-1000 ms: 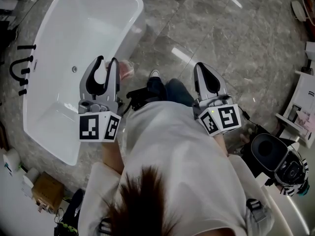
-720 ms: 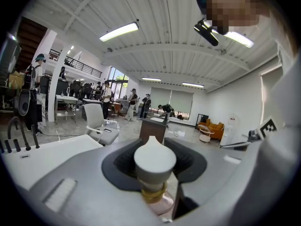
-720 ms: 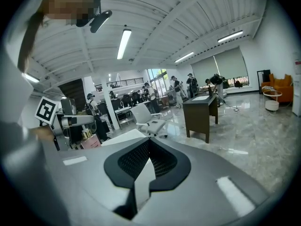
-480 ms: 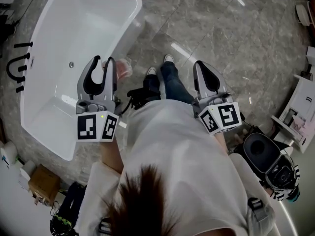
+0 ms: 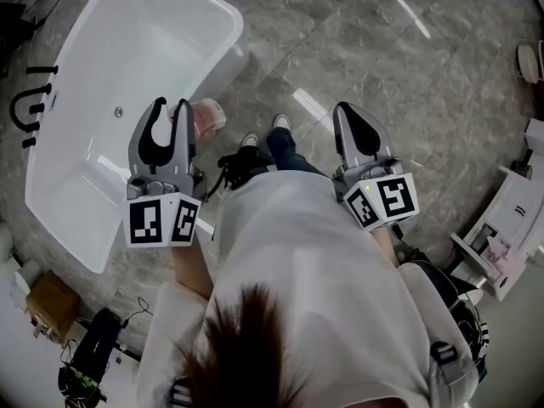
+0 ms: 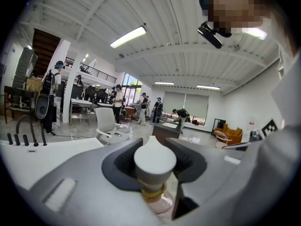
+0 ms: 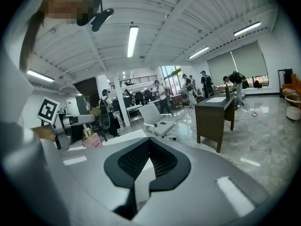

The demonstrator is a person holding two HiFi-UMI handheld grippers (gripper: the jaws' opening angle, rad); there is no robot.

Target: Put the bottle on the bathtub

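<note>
A pink bottle (image 5: pixel 206 117) with a white cap (image 6: pixel 155 166) and a gold collar sits upright between the jaws of my left gripper (image 5: pixel 170 107), which is shut on its neck. In the head view it hangs over the floor just beside the long right rim of the white bathtub (image 5: pixel 144 49). The tub's rim (image 6: pixel 47 152) shows low at the left of the left gripper view. My right gripper (image 5: pixel 343 110) is held out over the floor, shut and empty. Its view shows the closed jaws (image 7: pixel 149 144) and the bottle (image 7: pixel 92 140) off to the left.
Black tap fittings (image 5: pixel 30 104) stand beyond the tub's left side. The person's shoes (image 5: pixel 276 124) are on the marble floor between the grippers. A cardboard box (image 5: pixel 51 300) lies lower left and a white cabinet (image 5: pixel 510 228) at right. A dark desk (image 7: pixel 214 117) and a white chair (image 7: pixel 157 119) stand further off.
The person has stepped and the whole view has shifted. My left gripper has drifted slightly left and forward along the tub with the bottle. The right gripper has stayed shut and barely moved.
</note>
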